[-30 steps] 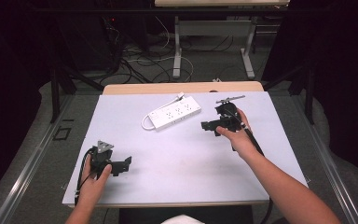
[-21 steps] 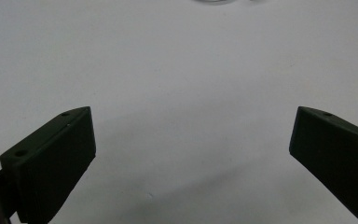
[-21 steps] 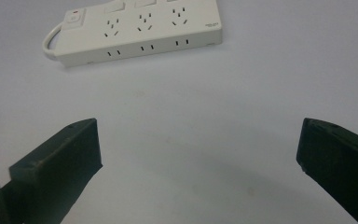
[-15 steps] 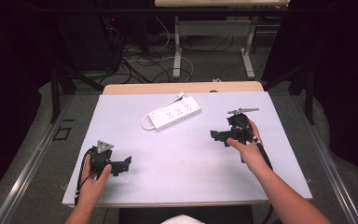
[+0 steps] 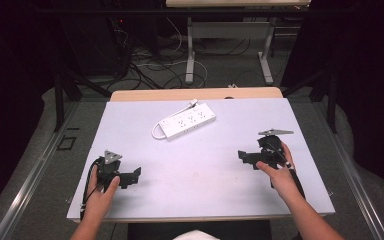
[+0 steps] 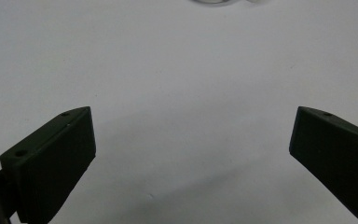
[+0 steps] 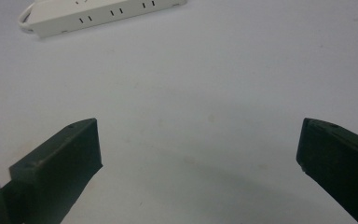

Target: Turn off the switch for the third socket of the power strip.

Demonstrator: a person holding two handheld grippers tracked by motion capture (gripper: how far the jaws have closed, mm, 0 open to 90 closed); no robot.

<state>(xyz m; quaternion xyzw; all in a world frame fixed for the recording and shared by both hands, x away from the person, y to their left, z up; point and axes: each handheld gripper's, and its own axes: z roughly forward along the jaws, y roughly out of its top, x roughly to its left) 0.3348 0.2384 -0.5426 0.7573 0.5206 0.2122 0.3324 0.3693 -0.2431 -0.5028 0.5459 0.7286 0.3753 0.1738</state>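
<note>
I hold my left gripper [image 5: 132,176] near the front-left corner of the white table [image 5: 205,165], low over the surface; its jaws stand wide apart and hold nothing. My right gripper [image 5: 245,157] is near the right edge, also with jaws spread wide and empty. Between my two grippers the table surface is bare, so there is much free room. The white power strip [image 5: 187,121] lies flat toward the far side, well apart from both grippers, its cord [image 5: 156,132] looped at its left end.
</note>
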